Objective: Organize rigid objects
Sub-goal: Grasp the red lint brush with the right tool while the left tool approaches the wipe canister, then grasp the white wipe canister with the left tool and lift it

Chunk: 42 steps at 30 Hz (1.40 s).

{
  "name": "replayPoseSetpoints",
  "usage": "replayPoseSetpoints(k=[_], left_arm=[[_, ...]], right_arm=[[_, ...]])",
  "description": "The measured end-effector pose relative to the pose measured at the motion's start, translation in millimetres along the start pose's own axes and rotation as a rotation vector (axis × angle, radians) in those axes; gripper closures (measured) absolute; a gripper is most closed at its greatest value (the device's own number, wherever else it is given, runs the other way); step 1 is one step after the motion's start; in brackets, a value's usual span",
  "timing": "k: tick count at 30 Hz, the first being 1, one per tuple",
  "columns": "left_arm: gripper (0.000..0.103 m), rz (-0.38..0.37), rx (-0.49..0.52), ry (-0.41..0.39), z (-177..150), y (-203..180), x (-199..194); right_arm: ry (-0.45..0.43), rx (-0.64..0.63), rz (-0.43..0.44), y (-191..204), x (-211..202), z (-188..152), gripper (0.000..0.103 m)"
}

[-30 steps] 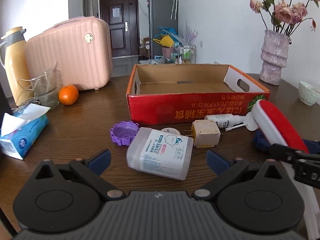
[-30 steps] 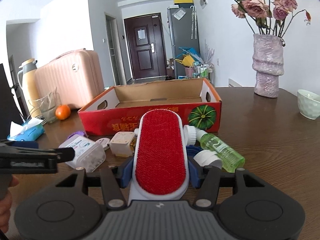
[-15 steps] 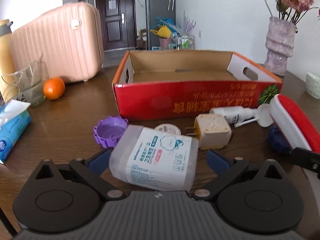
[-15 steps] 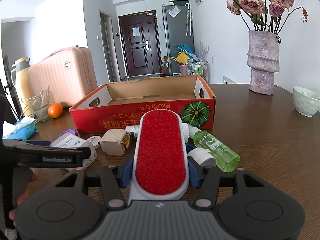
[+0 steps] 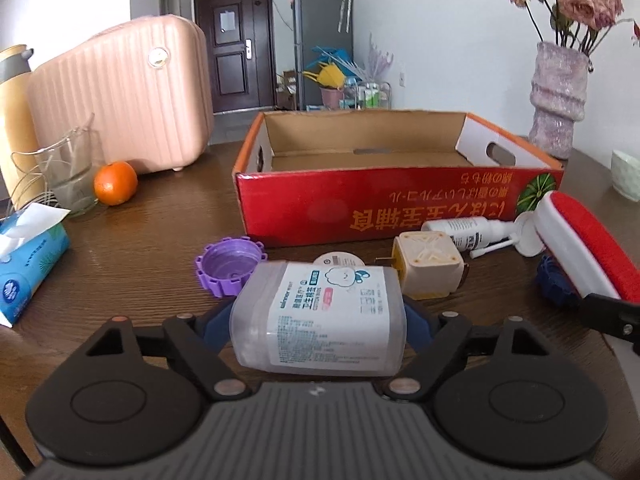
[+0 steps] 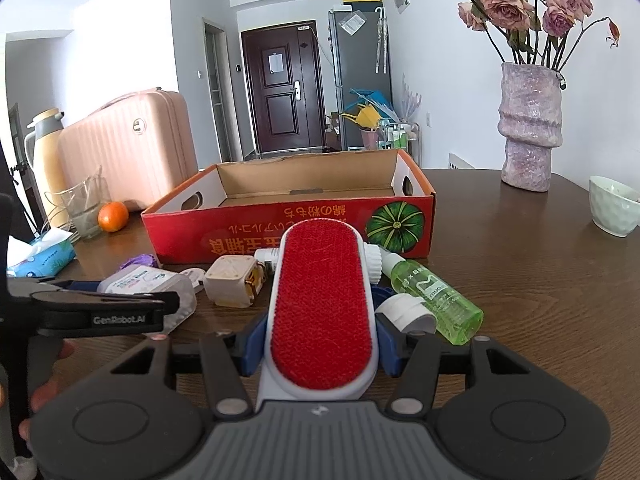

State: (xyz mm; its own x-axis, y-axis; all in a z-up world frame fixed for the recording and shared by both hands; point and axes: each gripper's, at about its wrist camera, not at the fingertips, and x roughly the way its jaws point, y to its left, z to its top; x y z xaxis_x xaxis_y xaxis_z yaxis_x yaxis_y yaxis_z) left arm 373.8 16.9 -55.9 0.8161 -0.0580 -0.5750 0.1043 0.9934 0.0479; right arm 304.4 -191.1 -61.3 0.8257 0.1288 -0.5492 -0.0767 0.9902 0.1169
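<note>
My left gripper [image 5: 318,320] is shut on a clear cotton swab box [image 5: 320,316] with a white label, lying on its side; it also shows in the right wrist view [image 6: 148,284]. My right gripper [image 6: 320,344] is shut on a red lint brush [image 6: 322,308] with a white frame, also seen at the right in the left wrist view [image 5: 580,240]. An open red cardboard box [image 5: 380,208] stands behind both, with nothing seen inside. In front of it lie a beige plug adapter [image 5: 428,268], a purple cap [image 5: 230,266], a white spray bottle [image 5: 468,228] and a green bottle [image 6: 434,296].
A pink suitcase [image 5: 124,100], a yellow thermos [image 5: 14,120], a glass jug [image 5: 72,176], an orange [image 5: 115,183] and a tissue pack [image 5: 28,256] stand at the left. A vase with flowers [image 6: 528,128] and a pale bowl [image 6: 612,204] stand at the right.
My left gripper moved forward around the cotton swab box and closed on it. My right gripper keeps its hold on the lint brush, slightly raised.
</note>
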Motion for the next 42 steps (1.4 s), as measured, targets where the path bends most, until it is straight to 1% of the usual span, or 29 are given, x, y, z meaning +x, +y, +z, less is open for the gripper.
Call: replayPoseSetpoints(k=[4, 11, 16, 26, 34, 42], left_arm=[[0.020, 0.004, -0.004, -0.017, -2, -1, -11], [0.020, 0.013, -0.019, -0.070, -6, -2, -33], [0.020, 0.002, -0.034, -0.093, -9, -4, -48], [0.020, 0.037, -0.066, -0.181, -13, -13, -87], [0.020, 0.036, -0.078, -0.192, -7, -18, -95], [0.020, 0.037, -0.094, -0.203, 4, -21, -97]], right_arm=[[-0.008, -0.004, 0.007, 1, -2, 0, 0.048], [-0.021, -0.011, 0.012, 3, -6, 0, 0.048], [-0.027, -0.016, 0.014, 4, -7, -1, 0.048], [-0.035, -0.012, 0.019, 4, -11, 1, 0.048], [-0.039, -0.012, 0.030, 4, -15, 6, 0.048], [-0.040, -0.009, 0.040, 1, -17, 18, 0.048]])
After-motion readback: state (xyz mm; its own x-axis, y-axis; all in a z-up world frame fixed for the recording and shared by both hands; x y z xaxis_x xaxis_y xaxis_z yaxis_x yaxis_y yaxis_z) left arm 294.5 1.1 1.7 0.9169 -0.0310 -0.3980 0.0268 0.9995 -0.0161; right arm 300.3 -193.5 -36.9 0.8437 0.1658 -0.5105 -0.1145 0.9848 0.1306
